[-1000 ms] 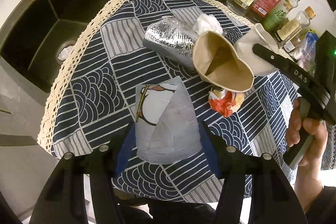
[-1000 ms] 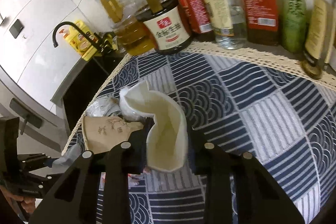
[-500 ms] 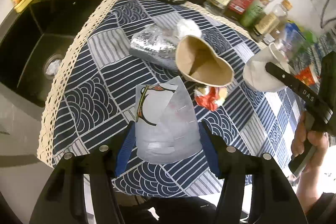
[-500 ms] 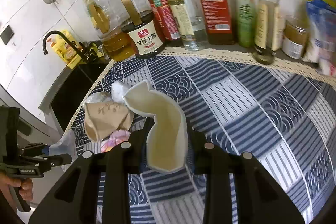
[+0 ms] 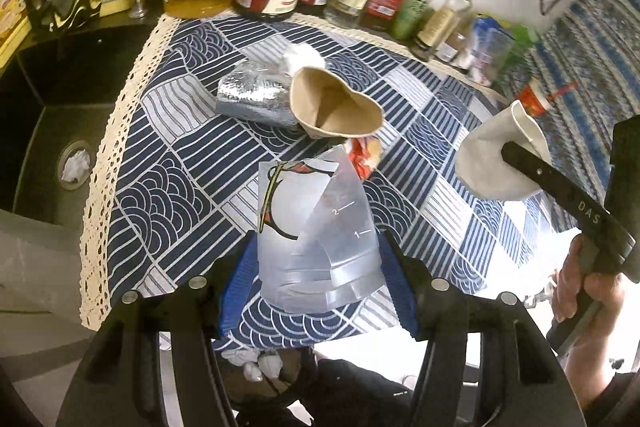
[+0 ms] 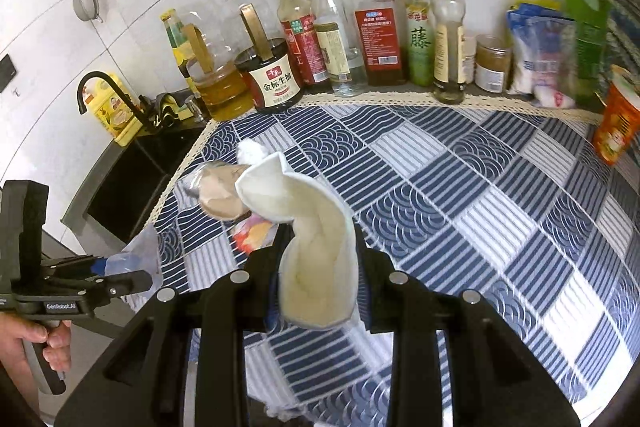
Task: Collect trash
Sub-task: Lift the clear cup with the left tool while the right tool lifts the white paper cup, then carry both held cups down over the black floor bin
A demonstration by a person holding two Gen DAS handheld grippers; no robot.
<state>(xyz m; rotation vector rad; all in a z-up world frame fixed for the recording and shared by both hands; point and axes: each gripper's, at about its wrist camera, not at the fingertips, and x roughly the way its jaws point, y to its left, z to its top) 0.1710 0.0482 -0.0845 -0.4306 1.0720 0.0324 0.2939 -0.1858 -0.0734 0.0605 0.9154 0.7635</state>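
My left gripper (image 5: 316,259) is shut on a crushed clear plastic cup (image 5: 312,227) with a printed face, held above the counter's front edge. My right gripper (image 6: 316,259) is shut on a squashed white paper cup (image 6: 316,247); this cup also shows at the right of the left wrist view (image 5: 496,155). On the blue patterned cloth (image 5: 168,187) lie a crushed brown paper cup (image 5: 336,107), a silver foil bag (image 5: 252,95), a white tissue wad (image 5: 302,55) and a red-orange wrapper (image 5: 362,155). Below the front edge, a dark opening holds white crumpled paper (image 5: 256,363).
A row of oil and sauce bottles (image 6: 340,39) lines the back wall. A black sink (image 5: 52,131) lies left of the cloth, with a faucet (image 6: 96,87). An orange cup (image 6: 616,119) and packets (image 6: 540,55) stand at the right.
Both grippers have pulled back from the pile toward the front edge, each still holding its cup. The white cup has moved right and away from the brown cup.
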